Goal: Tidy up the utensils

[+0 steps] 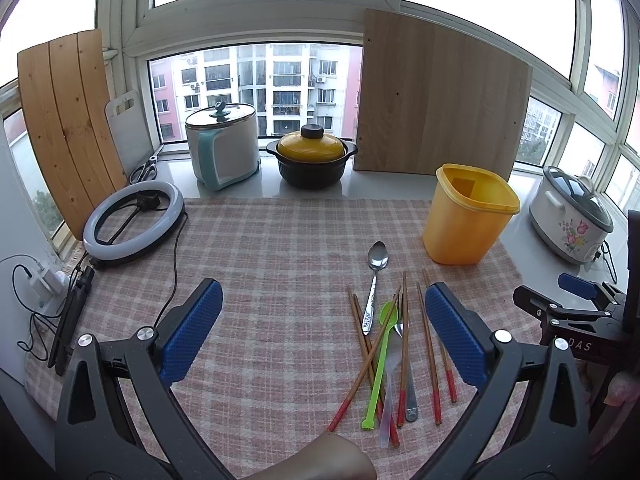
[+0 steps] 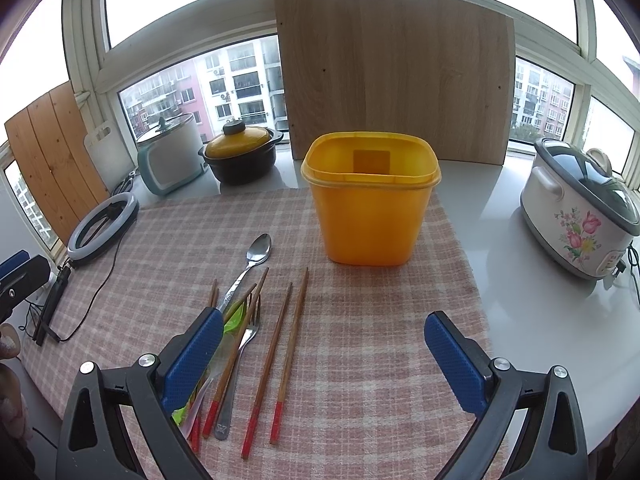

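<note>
A pile of utensils lies on the checked cloth (image 1: 280, 248): a metal spoon (image 1: 375, 280), a green plastic spoon (image 1: 380, 364), a metal fork (image 1: 406, 364), a clear plastic spoon (image 1: 387, 404) and several red-tipped wooden chopsticks (image 1: 430, 356). An empty yellow tub (image 1: 466, 214) stands upright behind them. My left gripper (image 1: 324, 312) is open above the cloth, left of the pile. My right gripper (image 2: 324, 344) is open too, over two chopsticks (image 2: 280, 352), with the tub (image 2: 370, 196) straight ahead and the metal spoon (image 2: 252, 264) to the left.
Along the windowsill stand a white-and-teal cooker (image 1: 224, 146), a yellow-lidded black pot (image 1: 312, 156), a leaning wooden board (image 1: 440, 96) and a flowered rice cooker (image 1: 570, 216). A ring light (image 1: 134, 216) with cable lies at the cloth's left edge. The other gripper (image 1: 576, 312) shows at right.
</note>
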The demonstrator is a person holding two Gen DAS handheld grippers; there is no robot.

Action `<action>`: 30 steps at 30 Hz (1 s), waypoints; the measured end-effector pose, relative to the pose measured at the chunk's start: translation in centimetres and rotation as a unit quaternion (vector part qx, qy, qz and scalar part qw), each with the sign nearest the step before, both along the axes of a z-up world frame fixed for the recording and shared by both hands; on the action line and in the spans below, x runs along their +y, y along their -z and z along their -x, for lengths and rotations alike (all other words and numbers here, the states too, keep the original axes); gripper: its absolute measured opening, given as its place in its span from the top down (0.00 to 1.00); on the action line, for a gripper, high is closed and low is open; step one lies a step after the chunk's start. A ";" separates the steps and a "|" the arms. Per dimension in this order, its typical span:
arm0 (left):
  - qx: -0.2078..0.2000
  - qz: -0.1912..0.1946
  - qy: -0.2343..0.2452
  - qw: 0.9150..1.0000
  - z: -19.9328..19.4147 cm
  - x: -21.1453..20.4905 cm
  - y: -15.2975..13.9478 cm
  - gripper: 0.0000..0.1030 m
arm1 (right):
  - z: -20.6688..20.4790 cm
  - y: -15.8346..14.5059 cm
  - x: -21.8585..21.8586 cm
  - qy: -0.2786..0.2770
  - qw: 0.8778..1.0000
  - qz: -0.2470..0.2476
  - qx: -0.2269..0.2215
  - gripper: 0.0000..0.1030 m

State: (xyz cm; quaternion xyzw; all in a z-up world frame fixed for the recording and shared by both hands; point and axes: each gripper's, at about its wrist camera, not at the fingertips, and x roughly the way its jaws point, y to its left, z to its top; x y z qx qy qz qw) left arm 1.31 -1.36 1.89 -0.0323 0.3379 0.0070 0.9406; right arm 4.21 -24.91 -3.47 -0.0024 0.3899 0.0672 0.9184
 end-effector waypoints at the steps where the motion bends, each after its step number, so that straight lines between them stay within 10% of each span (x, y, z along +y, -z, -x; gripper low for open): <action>1: 0.000 0.001 -0.001 1.000 0.0 0.1 0.1 0.00 | 0.0 0.0 0.0 0.000 1.000 0.000 0.001 0.01; 24: 0.038 0.013 0.001 0.999 -1.1 2.6 4.4 0.01 | -0.6 1.2 -0.6 0.008 1.000 -0.006 0.003 0.01; 30: 0.076 0.012 0.041 0.996 -2.3 2.6 6.5 0.25 | -2.1 2.8 -0.4 -0.014 0.999 -0.003 0.048 0.06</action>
